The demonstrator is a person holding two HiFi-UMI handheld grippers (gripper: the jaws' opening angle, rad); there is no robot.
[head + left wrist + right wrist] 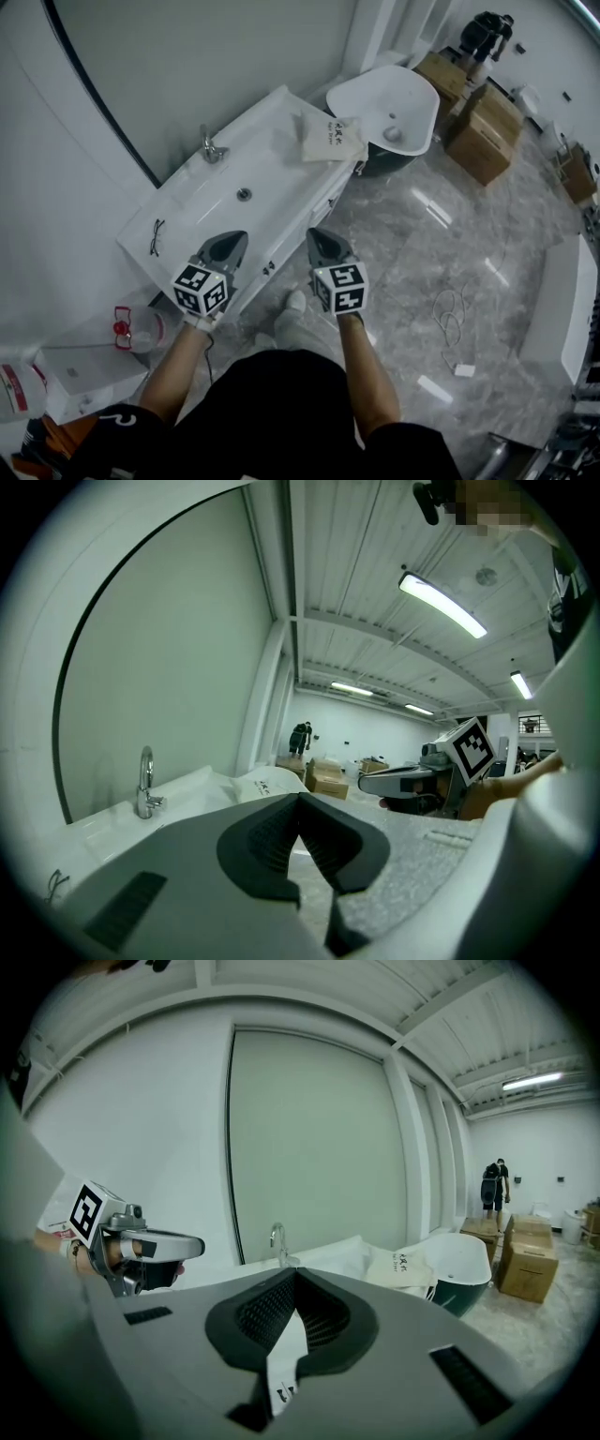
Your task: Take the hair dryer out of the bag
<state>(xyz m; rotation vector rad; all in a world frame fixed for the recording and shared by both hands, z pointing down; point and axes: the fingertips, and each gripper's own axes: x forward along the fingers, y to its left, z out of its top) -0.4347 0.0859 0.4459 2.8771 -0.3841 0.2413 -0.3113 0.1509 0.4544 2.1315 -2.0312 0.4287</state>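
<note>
approach is the step in hand, i judge: left gripper [228, 242] and right gripper [324, 241] hang over the near edge of the counter [202, 211], each with jaws pressed together on nothing, well short of the cream bag [330, 139] lying at its far end beside the white tub [384, 98]. hair dryer unseen (presumably inside). spread the jaws before reaching, pin the cloth with one, draw with the other. faucet [212, 147] and glasses [157, 236] sit off the path
</note>
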